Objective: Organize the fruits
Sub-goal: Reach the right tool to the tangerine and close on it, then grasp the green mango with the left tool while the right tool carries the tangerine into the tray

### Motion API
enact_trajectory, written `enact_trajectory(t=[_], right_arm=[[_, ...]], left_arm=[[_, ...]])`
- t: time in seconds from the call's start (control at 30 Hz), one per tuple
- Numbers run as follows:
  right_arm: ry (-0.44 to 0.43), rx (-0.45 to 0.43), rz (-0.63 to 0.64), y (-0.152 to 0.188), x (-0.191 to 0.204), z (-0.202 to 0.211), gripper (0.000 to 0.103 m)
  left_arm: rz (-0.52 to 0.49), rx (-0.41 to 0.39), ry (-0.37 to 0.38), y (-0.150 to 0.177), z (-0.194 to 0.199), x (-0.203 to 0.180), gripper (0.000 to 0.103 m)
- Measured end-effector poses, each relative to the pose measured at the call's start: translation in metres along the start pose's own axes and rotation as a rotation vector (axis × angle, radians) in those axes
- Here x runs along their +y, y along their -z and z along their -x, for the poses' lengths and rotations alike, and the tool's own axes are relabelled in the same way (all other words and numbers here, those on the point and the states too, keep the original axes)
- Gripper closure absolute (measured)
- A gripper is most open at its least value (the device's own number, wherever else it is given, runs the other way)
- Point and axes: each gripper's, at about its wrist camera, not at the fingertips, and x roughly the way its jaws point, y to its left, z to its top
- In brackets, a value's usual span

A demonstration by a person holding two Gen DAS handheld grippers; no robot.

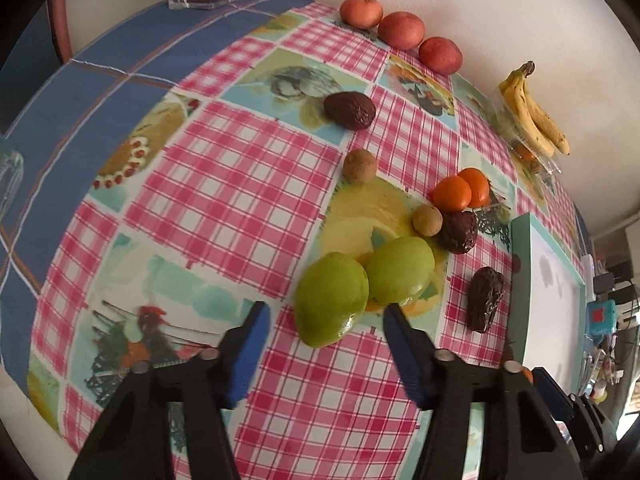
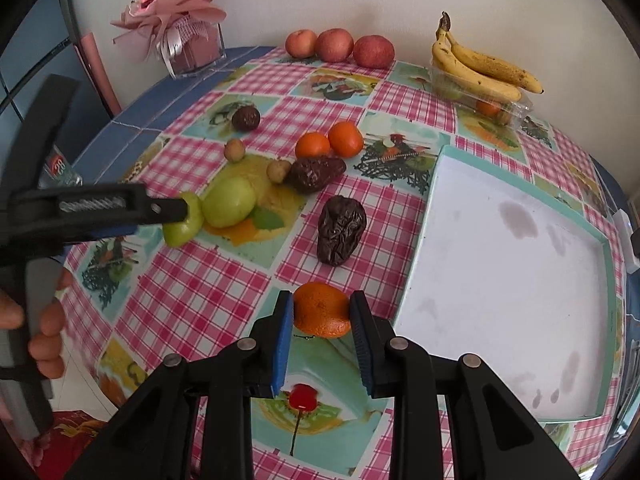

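Observation:
My right gripper (image 2: pixel 322 316) is shut on an orange tangerine (image 2: pixel 322 314), held just above the table beside the white tray (image 2: pixel 424 240). My left gripper (image 1: pixel 324 314) is open, its fingers straddling the nearer of two green mangoes (image 1: pixel 332 300); the second mango (image 1: pixel 400 270) touches it. The left gripper also shows in the right wrist view (image 2: pixel 176 210), over that mango (image 2: pixel 186 226). Two tangerines (image 2: pixel 330 142), three dark wrinkled fruits (image 2: pixel 340 230), and two small brown round fruits (image 2: pixel 279 170) lie around.
Three red apples (image 2: pixel 338 46) line the far wall. Bananas (image 2: pixel 480 66) rest on a clear plastic box (image 2: pixel 496 110) at the back right. A bouquet in a clear vase (image 2: pixel 188 40) stands at the back left. The table's front edge is near.

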Motion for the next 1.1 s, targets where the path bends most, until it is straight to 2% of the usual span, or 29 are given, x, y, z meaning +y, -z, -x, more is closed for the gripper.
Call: enact_trajectory(t=[0.03, 0.2, 0.27, 0.33, 0.57, 0.73, 0.93, 1.1], right_arm=[[-0.004, -0.005, -0.001, 0.000, 0.000, 0.001, 0.073], [-0.013, -0.019, -0.008, -0.002, -0.002, 0.005, 0.073], [-0.019, -0.024, -0.012, -0.002, -0.003, 0.006, 0.073], [-0.023, -0.030, -0.014, -0.002, -0.003, 0.008, 0.073], [-0.038, -0.045, -0.037, -0.004, -0.007, 0.012, 0.073], [-0.058, -0.066, -0.080, -0.009, -0.012, 0.016, 0.073], [-0.053, -0.105, -0.151, -0.020, -0.028, 0.022, 0.073], [-0.015, -0.114, -0.251, -0.027, -0.060, 0.026, 0.073]], left_arm=[[0.005, 0.003, 0.002, -0.001, -0.001, 0.000, 0.050], [0.000, 0.001, 0.006, -0.006, -0.007, -0.004, 0.051], [-0.006, -0.011, 0.010, -0.008, -0.005, -0.007, 0.055], [-0.023, -0.013, -0.018, -0.008, -0.006, -0.009, 0.061], [-0.016, -0.014, -0.009, -0.005, -0.003, -0.004, 0.061], [-0.024, -0.046, -0.031, -0.004, 0.012, -0.004, 0.061], [-0.057, -0.110, -0.037, -0.004, 0.037, -0.018, 0.061], [-0.101, -0.136, -0.017, -0.009, 0.052, -0.043, 0.061]])
